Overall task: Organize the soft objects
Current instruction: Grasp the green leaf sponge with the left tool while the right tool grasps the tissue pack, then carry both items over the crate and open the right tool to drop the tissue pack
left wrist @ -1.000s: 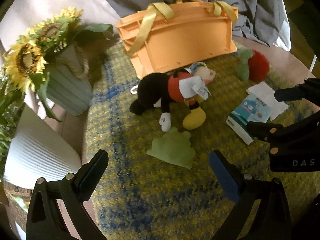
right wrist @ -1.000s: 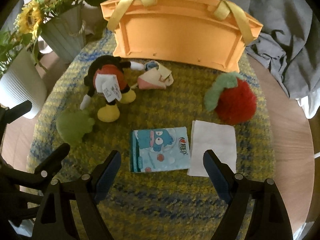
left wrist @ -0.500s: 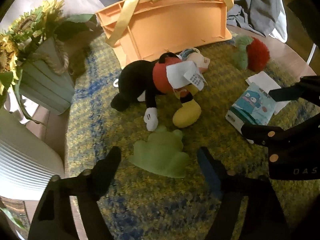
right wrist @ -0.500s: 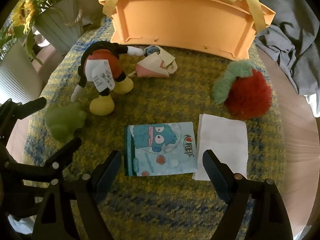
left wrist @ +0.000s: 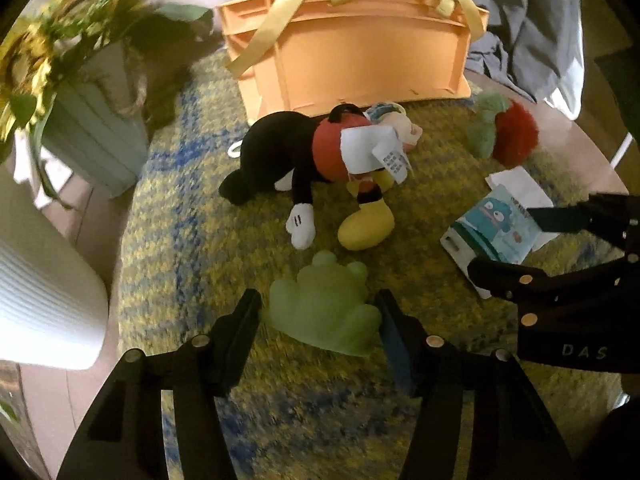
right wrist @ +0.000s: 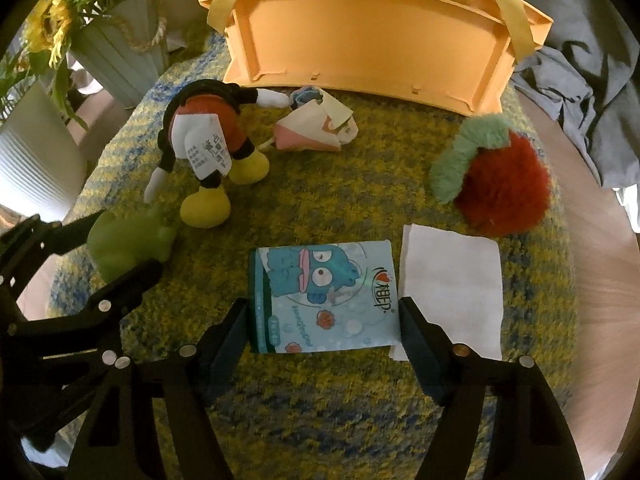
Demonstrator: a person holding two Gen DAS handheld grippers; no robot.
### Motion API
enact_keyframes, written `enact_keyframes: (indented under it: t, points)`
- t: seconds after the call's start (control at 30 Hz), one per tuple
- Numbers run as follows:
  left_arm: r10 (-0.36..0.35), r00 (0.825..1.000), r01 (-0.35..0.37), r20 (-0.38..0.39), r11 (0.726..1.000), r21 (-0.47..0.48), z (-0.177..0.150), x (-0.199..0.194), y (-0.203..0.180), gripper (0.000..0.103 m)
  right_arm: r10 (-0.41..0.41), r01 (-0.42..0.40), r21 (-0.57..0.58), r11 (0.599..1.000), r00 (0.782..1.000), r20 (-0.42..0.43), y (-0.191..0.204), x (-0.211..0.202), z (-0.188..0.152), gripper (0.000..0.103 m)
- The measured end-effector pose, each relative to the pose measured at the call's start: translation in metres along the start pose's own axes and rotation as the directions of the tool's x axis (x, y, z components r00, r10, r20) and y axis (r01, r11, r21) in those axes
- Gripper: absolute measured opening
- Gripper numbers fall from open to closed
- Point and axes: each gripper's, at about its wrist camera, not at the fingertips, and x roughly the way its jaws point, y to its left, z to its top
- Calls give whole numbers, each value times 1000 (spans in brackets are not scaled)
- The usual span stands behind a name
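A green soft toy [left wrist: 324, 304] lies on the yellow-blue rug [left wrist: 192, 240], between the open fingers of my left gripper [left wrist: 318, 312]; it also shows in the right wrist view [right wrist: 124, 244]. My right gripper [right wrist: 322, 320] is open around a blue tissue pack [right wrist: 320, 296], beside a white tissue [right wrist: 452, 292]. A Mickey plush [left wrist: 320, 156] lies face down, and a red and green fluffy toy [right wrist: 500, 184] sits to the right. An orange basket [right wrist: 368, 32] with yellow handles stands at the back.
A pale green vase of sunflowers [left wrist: 88, 128] stands at the left, a white ribbed pot [left wrist: 36, 304] nearer. Grey cloth [right wrist: 580, 80] lies behind and right of the basket. The wooden table edge [right wrist: 600, 240] shows at the right.
Both grippers have moved forward and down. The green toy now sits between the left fingers and the tissue pack between the right fingers.
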Motion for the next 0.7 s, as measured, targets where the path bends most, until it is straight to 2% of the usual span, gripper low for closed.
enact_keyframes:
  t: [0.13, 0.47, 0.7]
  points:
    - [-4, 1000, 4, 13, 999, -52, -1, -9, 2, 58, 6, -7, 9, 1000, 1000, 17, -1, -5, -3, 73]
    - [43, 997, -36, 71, 994, -104, 12, -36, 3, 58, -1, -1, 19, 1000, 994, 105, -3, -31, -3, 73]
    - [41, 991, -23, 128, 990, -138, 27, -59, 3, 58, -10, 1, 48, 999, 982, 189, -7, -58, 5, 73]
